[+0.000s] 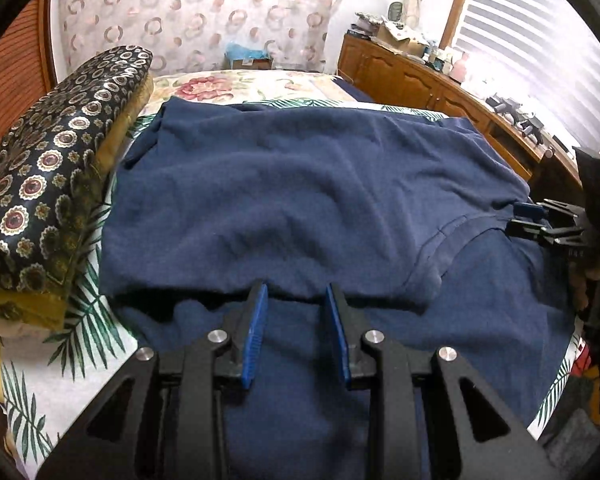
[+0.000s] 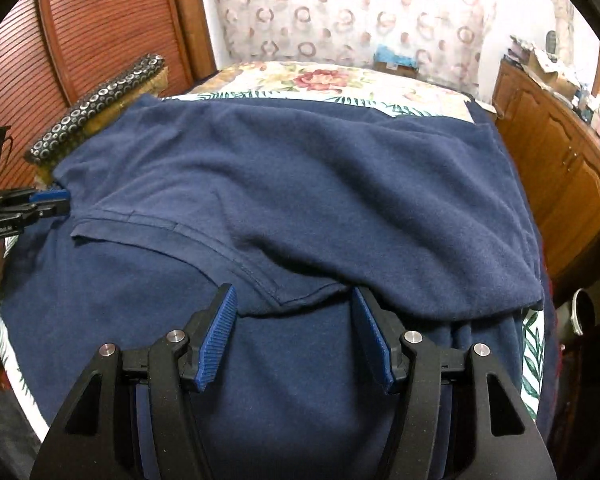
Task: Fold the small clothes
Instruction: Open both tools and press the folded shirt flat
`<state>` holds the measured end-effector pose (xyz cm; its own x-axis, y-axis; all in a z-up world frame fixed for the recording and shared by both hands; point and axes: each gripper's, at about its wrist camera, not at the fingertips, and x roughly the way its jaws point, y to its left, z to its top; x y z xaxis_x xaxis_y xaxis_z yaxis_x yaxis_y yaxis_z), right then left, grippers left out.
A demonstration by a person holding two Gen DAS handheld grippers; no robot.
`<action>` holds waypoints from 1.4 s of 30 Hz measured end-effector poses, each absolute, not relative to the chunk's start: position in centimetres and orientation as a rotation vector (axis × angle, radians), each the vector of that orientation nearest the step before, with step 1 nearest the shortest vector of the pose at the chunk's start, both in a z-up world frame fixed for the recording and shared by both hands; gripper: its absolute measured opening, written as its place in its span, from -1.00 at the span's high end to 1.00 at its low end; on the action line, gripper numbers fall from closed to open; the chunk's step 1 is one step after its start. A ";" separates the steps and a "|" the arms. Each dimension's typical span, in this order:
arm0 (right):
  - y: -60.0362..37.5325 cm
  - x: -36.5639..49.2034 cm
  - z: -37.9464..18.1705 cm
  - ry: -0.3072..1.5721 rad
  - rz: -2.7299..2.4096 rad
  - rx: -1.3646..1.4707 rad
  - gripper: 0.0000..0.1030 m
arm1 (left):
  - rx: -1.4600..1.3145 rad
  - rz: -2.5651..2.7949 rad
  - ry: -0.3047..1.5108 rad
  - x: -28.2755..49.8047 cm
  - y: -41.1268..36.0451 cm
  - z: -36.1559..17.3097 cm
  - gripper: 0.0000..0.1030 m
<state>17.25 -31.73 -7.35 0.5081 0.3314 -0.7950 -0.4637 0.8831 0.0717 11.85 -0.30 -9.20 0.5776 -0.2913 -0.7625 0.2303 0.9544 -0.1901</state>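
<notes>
A navy blue shirt [image 1: 300, 184] lies spread on the bed, its far part folded toward me over the near part; it also shows in the right wrist view [image 2: 320, 184]. The folded edge with a stitched hem [image 2: 204, 236] runs across the middle. My left gripper [image 1: 296, 292] is open and empty, its blue pads just above the fold edge. My right gripper [image 2: 294, 296] is open and empty at the same edge further right. Each gripper shows at the side of the other's view, the right one [image 1: 524, 216] and the left one [image 2: 60, 200].
A dark patterned cushion [image 1: 48, 184] on a yellow one lies at the bed's left. The floral bedsheet [image 1: 252, 84] shows beyond the shirt. A wooden cabinet [image 1: 412, 76] with clutter stands on the right, under a bright window. A slatted wooden door [image 2: 80, 40] is on the left.
</notes>
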 end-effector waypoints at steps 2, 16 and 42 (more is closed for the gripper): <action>-31.7 17.1 -7.4 0.912 0.478 -0.158 -0.18 | -0.075 -0.297 0.903 11.9 -0.4 -9.4 0.46; -36.2 16.8 -7.1 0.907 0.415 -0.057 -0.18 | -0.215 -0.171 0.880 11.9 4.5 -9.7 0.46; -41.6 16.8 -6.2 0.869 0.287 0.022 -0.18 | -0.252 -0.126 0.874 15.5 4.3 -9.8 0.46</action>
<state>16.77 -41.63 -6.15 0.6092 0.2578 -0.7500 -0.2400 0.9613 0.1355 15.53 4.26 -9.77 0.6365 -0.2111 -0.7418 0.0062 0.9632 -0.2689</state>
